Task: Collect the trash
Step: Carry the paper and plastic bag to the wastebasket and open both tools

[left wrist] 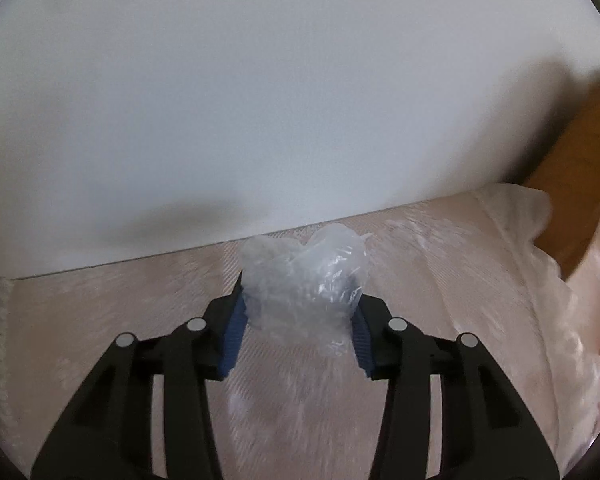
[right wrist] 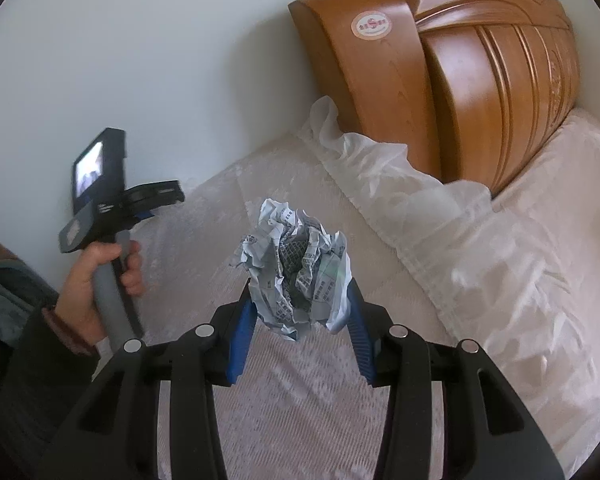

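In the left wrist view a wad of clear crumpled plastic [left wrist: 304,276] sits between the blue pads of my left gripper [left wrist: 300,294]. Both pads press on it just above the pale bedspread [left wrist: 112,312], close to the wall. In the right wrist view my right gripper [right wrist: 300,288] is shut on a ball of crumpled printed paper [right wrist: 296,264], held clear above the bed. At the left of that view a person's hand [right wrist: 86,276] grips the grey handle [right wrist: 114,292] of the left gripper; its fingers and the plastic are hidden there.
A white wall [left wrist: 260,80] runs along the bed's far side. A carved wooden headboard [right wrist: 480,80] stands at the right, with a frilled white pillow [right wrist: 480,264] lying against it. The patterned bedspread [right wrist: 300,380] stretches below both grippers.
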The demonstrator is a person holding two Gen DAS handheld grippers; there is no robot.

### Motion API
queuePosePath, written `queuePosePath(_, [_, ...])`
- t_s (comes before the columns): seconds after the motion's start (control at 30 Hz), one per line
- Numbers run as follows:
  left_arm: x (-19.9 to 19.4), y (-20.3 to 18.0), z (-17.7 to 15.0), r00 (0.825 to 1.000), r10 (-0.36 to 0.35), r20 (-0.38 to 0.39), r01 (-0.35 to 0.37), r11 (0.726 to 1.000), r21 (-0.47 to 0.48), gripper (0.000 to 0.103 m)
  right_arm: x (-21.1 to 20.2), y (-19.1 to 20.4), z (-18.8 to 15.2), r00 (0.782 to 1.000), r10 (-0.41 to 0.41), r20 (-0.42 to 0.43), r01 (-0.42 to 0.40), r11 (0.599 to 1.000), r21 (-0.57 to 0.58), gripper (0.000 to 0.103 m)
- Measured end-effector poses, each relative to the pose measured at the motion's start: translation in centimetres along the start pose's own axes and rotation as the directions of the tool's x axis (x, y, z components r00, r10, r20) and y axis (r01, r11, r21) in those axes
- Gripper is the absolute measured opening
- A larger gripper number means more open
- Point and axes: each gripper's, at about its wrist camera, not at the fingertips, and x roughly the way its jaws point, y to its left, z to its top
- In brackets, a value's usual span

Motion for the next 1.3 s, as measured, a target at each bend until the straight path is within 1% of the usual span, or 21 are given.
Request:
queuePosePath(0.17, [-6.8,1.0,-3.1,0.999,-0.028,0.037,0.027,0.999,0.019,0.044,-2.6,0.3,-1.8,1.0,-0.005,0.014,0.005,1.0,-0.013,0.044])
queuePosePath(0.2, [-8.7,1.0,-4.3,0.998,-0.039,0.043,0.038,0.999,0.026,0.044,-3.7,0.6,-2.6,1.0,-0.008,0.022,0.008,1.0,-0.019,0.044])
queuePosePath(0.27, [-11.0,1.5,-5.8,0.997,-0.051,0.049,0.05,0.998,0.031,0.044,-5.6,0.9,-4.1,0.999,-0.015,0.033,0.016,0.999,-0.031,0.044])
queuePosePath(0.37, [-15.6,2.2,-8.8,0.995,-0.071,0.07,0.066,0.996,0.06,0.044,-7.0,1.1,-5.5,0.999,-0.012,0.037,0.014,0.999,-0.036,0.044])
queuePosePath(0.4, [-17.2,2.4,-9.9,0.994,-0.082,0.071,0.078,0.995,0.069,0.044,-7.9,1.2,-6.5,0.999,-0.008,0.04,0.009,0.999,-0.034,0.044])
queuePosePath(0.47, [-18.9,2.0,-11.2,0.992,-0.103,0.07,0.097,0.992,0.085,0.044,-9.7,1.1,-8.6,0.999,0.002,0.042,-0.001,1.0,-0.025,0.044])
queuePosePath(0.57, [-22.7,1.4,-14.3,0.988,-0.132,0.078,0.12,0.982,0.147,0.044,-11.3,0.9,-10.3,0.999,0.004,0.043,-0.003,1.0,-0.016,0.044])
queuePosePath(0.6, [-23.7,1.1,-15.0,0.987,-0.142,0.079,0.127,0.978,0.166,0.044,-12.4,0.5,-11.8,0.999,0.005,0.042,-0.005,1.0,-0.002,0.044])
queuePosePath(0.63, [-24.3,0.9,-15.9,0.986,-0.149,0.079,0.134,0.975,0.177,0.044,-12.8,0.4,-12.1,0.999,0.005,0.041,-0.005,1.0,0.0,0.044])
queuePosePath(0.7, [-25.8,-0.1,-17.8,0.982,-0.175,0.072,0.157,0.965,0.208,0.044,-14.2,-0.4,-13.9,0.999,-0.004,0.037,0.003,1.0,0.021,0.044])
queuePosePath(0.77, [-27.1,-0.1,-18.6,0.979,-0.194,0.062,0.175,0.957,0.23,0.044,-15.0,-0.6,-14.8,0.999,-0.007,0.036,0.006,1.0,0.03,0.044])
queuePosePath(0.9, [-28.9,-2.4,-21.3,0.971,-0.234,0.049,0.212,0.936,0.28,0.044,-18.0,-2.6,-17.1,0.998,-0.037,0.056,0.033,0.997,0.07,0.044])
queuePosePath(0.97, [-30.0,-4.0,-22.6,0.964,-0.263,0.039,0.238,0.918,0.317,0.044,-18.7,-3.3,-17.7,0.997,-0.048,0.068,0.042,0.996,0.08,0.044])
queuePosePath(1.0, [-30.5,-5.0,-23.3,0.96,-0.28,0.032,0.253,0.907,0.338,0.044,-20.2,-4.4,-18.3,0.993,-0.071,0.089,0.062,0.993,0.1,0.044])
queuePosePath(1.07, [-31.2,-6.7,-24.6,0.951,-0.309,0.015,0.281,0.885,0.372,0.044,-21.2,-5.2,-19.2,0.99,-0.093,0.101,0.082,0.99,0.113,0.044])
queuePosePath(1.1, [-31.6,-8.1,-25.9,0.941,-0.339,-0.007,0.313,0.861,0.401,0.044,-22.8,-6.5,-20.2,0.984,-0.134,0.116,0.118,0.983,0.139,0.044])
queuePosePath(1.13, [-31.9,-8.9,-26.7,0.933,-0.358,-0.024,0.335,0.845,0.417,0.045,-23.2,-7.0,-20.6,0.982,-0.145,0.117,0.128,0.981,0.146,0.044])
queuePosePath(1.17, [-32.2,-10.3,-28.0,0.92,-0.388,-0.054,0.371,0.818,0.44,0.045,-23.9,-7.6,-21.0,0.98,-0.162,0.119,0.142,0.977,0.157,0.045])
queuePosePath(1.2, [-32.5,-11.4,-29.1,0.908,-0.411,-0.082,0.4,0.794,0.458,0.045,-25.2,-9.2,-22.5,0.971,-0.208,0.116,0.184,0.965,0.189,0.045])
queuePosePath(1.27, [-32.9,-13.4,-31.0,0.884,-0.448,-0.136,0.453,0.746,0.488,0.045,-25.8,-10.4,-23.4,0.965,-0.242,0.103,0.217,0.953,0.21,0.045])
queuePosePath(1.3, [-33.1,-14.4,-32.0,0.876,-0.456,-0.157,0.468,0.726,0.504,0.045,-26.3,-12.2,-25.3,0.954,-0.29,0.073,0.266,0.934,0.24,0.046])
